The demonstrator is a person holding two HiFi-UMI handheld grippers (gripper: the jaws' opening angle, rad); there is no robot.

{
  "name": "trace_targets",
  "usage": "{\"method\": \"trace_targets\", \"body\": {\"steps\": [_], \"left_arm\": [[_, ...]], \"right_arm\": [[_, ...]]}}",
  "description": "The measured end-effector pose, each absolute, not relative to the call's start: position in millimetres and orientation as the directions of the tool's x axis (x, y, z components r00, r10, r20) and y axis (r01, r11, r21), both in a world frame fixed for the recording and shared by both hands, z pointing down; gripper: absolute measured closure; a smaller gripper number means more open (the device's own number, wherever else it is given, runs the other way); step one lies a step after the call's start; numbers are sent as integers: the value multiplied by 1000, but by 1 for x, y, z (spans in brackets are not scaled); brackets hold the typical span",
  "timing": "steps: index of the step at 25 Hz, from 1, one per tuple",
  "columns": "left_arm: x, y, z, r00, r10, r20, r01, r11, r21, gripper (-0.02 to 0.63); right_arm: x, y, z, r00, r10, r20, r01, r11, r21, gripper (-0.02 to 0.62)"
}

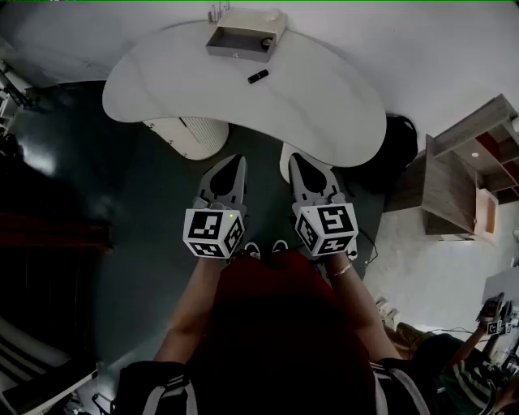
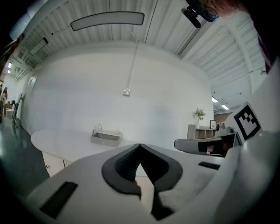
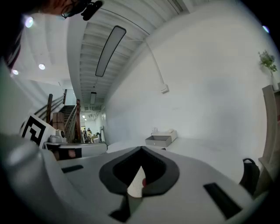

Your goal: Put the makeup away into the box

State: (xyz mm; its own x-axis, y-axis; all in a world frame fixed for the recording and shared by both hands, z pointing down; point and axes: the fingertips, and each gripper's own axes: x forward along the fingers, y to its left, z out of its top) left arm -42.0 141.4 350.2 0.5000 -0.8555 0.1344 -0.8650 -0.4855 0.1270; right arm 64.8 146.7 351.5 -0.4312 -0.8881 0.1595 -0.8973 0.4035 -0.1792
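Observation:
A grey open-topped box (image 1: pixel 240 40) stands at the far edge of the white curved table (image 1: pixel 324 105). A small black makeup stick (image 1: pixel 258 76) lies on the table just in front of it. My left gripper (image 1: pixel 239 160) and right gripper (image 1: pixel 293 159) hang side by side close to my body, short of the table's near edge. Both point toward the table. Each pair of jaws meets in a point with nothing between them. The box (image 2: pixel 105 138) shows far ahead of the left gripper (image 2: pixel 139 145). From the right gripper (image 3: pixel 141 148) the box (image 3: pixel 161 140) is also distant.
A white ribbed cabinet (image 1: pixel 190 134) sits under the table's near left side. A black bag (image 1: pixel 401 138) and a wooden shelf unit (image 1: pixel 470 162) stand at the right. Small bottles (image 1: pixel 216 12) stand behind the box. Dark floor lies below me, and another person (image 1: pixel 478 344) is at the lower right.

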Motion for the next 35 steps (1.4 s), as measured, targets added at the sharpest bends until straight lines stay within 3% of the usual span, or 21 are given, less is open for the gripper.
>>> {"method": "trace_targets", "body": {"steps": [35], "left_arm": [[-31,176,347,425,-891,160,-905,-423,46,584]], "right_arm": [[87,190,337,-428,-897,110,-898,408,-163,581]]}}
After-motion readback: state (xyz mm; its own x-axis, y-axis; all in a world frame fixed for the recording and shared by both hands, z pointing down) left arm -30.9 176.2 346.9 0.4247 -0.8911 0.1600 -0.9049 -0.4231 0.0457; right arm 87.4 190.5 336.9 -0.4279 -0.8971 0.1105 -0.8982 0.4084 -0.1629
